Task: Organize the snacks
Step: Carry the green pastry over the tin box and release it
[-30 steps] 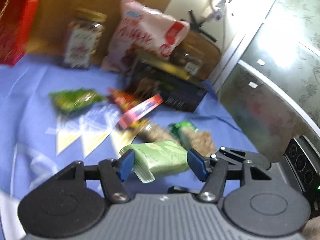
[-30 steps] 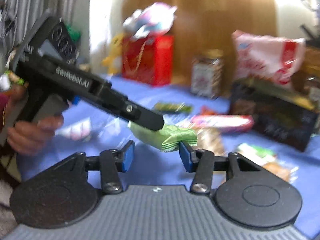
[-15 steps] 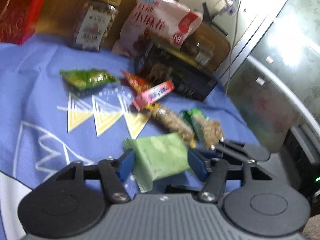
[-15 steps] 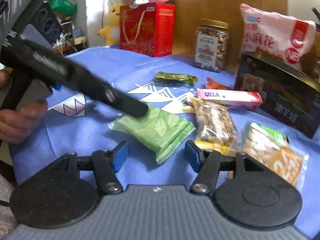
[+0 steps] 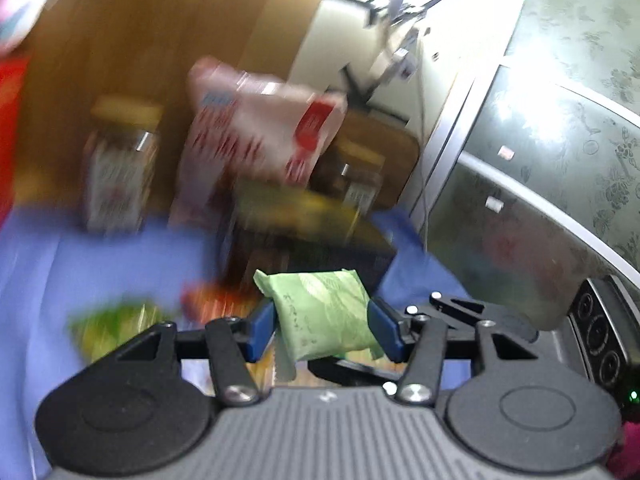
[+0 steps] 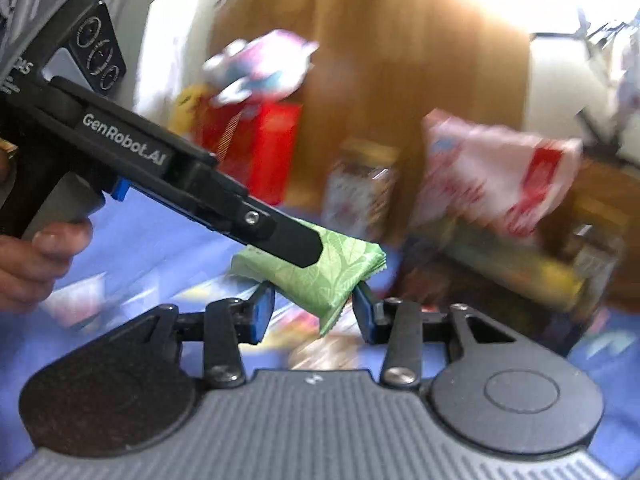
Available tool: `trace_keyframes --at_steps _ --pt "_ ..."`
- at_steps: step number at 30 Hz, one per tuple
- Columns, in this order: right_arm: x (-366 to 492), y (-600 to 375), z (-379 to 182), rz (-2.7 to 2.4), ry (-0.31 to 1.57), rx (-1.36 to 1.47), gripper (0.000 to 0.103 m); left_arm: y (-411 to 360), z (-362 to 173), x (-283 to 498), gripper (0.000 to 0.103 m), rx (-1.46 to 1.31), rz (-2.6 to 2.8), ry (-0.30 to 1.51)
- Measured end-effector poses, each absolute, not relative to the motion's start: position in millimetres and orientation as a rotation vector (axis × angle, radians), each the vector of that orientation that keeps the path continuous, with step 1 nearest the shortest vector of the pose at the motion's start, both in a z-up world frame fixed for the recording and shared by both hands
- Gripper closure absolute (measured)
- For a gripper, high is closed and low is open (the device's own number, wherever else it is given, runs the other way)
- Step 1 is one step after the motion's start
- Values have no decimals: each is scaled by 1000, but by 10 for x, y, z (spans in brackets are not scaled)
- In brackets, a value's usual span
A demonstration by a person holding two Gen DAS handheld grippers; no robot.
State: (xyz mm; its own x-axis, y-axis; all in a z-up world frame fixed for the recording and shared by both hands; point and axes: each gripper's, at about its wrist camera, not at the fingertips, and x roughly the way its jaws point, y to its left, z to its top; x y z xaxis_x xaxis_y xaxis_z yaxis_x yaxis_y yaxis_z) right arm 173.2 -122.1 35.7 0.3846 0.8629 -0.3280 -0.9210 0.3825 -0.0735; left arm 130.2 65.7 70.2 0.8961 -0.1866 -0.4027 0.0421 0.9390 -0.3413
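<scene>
- Left wrist view: left gripper (image 5: 322, 330) has the green packet (image 5: 324, 314) between its blue pads, jaws closing; both pads appear to touch the wrapper's sides. Packet is lifted clear of the blue cloth (image 5: 100, 252), probably so it can be handed over or repositioned.
- Right wrist view: right gripper (image 6: 314, 312) is closing around the same packet's free end (image 6: 336, 272); contact on the right pad only, so not yet a grip. The left tool clamps the far end.

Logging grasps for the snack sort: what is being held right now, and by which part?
The green snack packet, lifted off the cloth, sits between the left gripper pads across its width; the right gripper is closing around one end.
</scene>
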Motion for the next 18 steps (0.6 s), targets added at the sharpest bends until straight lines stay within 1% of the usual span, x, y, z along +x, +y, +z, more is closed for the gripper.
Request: trace_keyframes --at_steps 2,6,12,14,15,16,17,18 --pt "1973 -1209 436 1098 217 -242 57 610 820 1630 52 -298 -119 420" --pt "2492 -1176 513 1002 214 -192 57 585 910 2263 52 -280 -125 404" --pt "3046 -1045 329 910 287 -190 55 620 656 2966 52 -281 -99 475" --pt "3141 -1027 221 889 314 -177 53 647 552 3065 46 -284 -84 497" --pt "3170 -1050 192 885 323 -154 48 668 513 3096 40 -288 -71 502" --pt "3179 -1070 183 880 324 -135 43 680 484 3116 36 -290 -59 513" --pt "3192 -1090 186 872 317 -126 30 700 458 3116 36 -298 -51 526" --pt "3191 -1114 195 861 308 -124 24 722 452 3100 36 -310 -55 528"
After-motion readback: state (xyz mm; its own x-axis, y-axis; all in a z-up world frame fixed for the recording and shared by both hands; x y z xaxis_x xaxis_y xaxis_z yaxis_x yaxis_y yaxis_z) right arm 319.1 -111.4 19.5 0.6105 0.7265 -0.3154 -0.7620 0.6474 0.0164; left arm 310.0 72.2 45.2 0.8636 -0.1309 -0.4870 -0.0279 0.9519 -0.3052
